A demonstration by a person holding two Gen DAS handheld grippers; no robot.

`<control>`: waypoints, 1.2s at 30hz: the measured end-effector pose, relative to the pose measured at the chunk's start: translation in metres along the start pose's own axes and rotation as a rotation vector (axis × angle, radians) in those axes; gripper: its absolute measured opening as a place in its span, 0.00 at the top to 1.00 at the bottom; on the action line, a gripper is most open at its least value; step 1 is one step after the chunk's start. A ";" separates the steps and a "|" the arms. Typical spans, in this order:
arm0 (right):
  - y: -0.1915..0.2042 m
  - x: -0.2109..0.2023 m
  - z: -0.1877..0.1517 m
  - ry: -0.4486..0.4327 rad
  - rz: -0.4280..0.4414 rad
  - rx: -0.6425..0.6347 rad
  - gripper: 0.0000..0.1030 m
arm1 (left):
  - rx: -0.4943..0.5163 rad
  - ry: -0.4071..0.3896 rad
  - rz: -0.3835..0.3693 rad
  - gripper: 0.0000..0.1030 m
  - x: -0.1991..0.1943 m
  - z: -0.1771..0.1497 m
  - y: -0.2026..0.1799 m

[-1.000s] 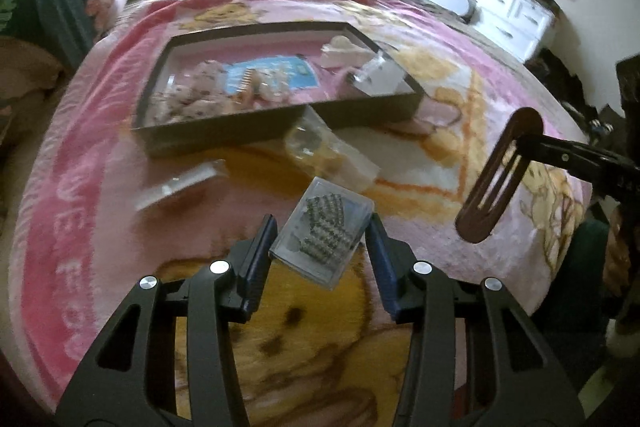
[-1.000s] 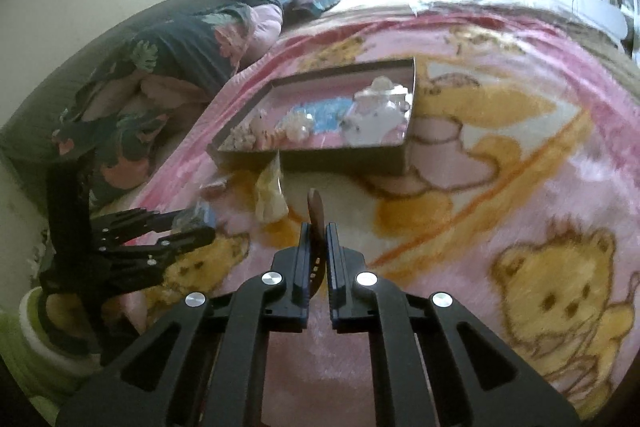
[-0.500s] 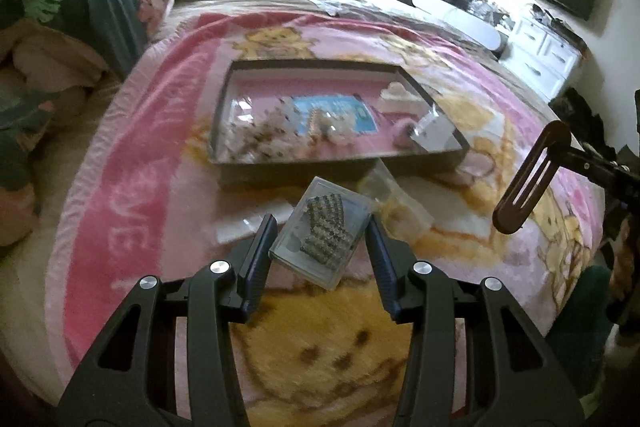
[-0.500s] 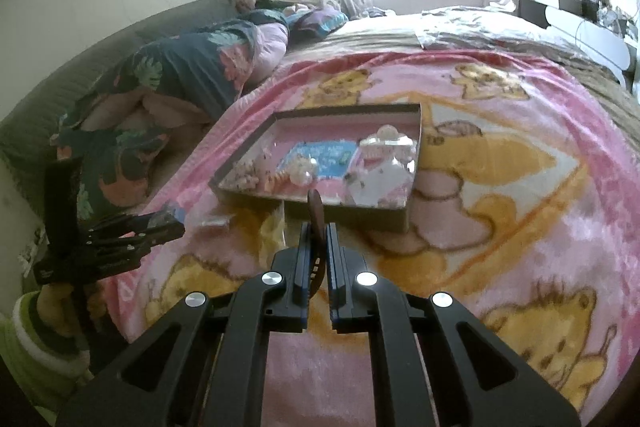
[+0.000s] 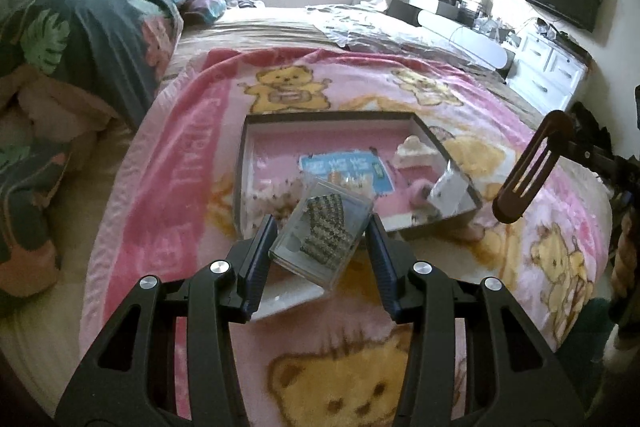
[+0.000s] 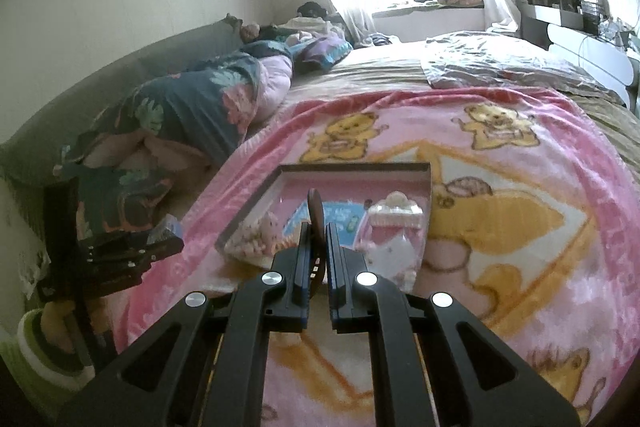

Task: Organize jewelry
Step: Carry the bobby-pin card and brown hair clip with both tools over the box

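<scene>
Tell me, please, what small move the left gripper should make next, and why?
Probably carry the clear case forward over the tray and lower it. The left gripper holds it clamped above the blanket, just short of the tray's near wall.

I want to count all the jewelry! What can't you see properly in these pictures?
- Left wrist view: the clear case in the left tongs hides the tray's near middle; its pieces are too small to name.
- Right wrist view: the right tongs and brown hair clip cover the tray's front.
- Trinkets are blurred.
</scene>
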State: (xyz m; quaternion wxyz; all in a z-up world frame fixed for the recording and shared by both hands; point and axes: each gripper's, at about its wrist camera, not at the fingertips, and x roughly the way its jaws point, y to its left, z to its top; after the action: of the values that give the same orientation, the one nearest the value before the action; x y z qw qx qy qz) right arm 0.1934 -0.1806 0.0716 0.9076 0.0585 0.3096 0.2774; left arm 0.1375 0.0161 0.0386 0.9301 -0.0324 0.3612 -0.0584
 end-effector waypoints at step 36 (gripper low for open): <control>-0.072 0.109 0.004 0.047 -0.042 0.161 0.94 | 0.030 0.178 -0.052 0.63 0.137 0.011 -0.033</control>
State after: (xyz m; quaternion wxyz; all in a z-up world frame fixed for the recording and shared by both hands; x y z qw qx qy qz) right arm 0.3005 -0.1816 -0.0032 0.8980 0.1183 0.3535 0.2337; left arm 0.2428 -0.0341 -0.0418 0.8927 -0.0228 0.4408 -0.0907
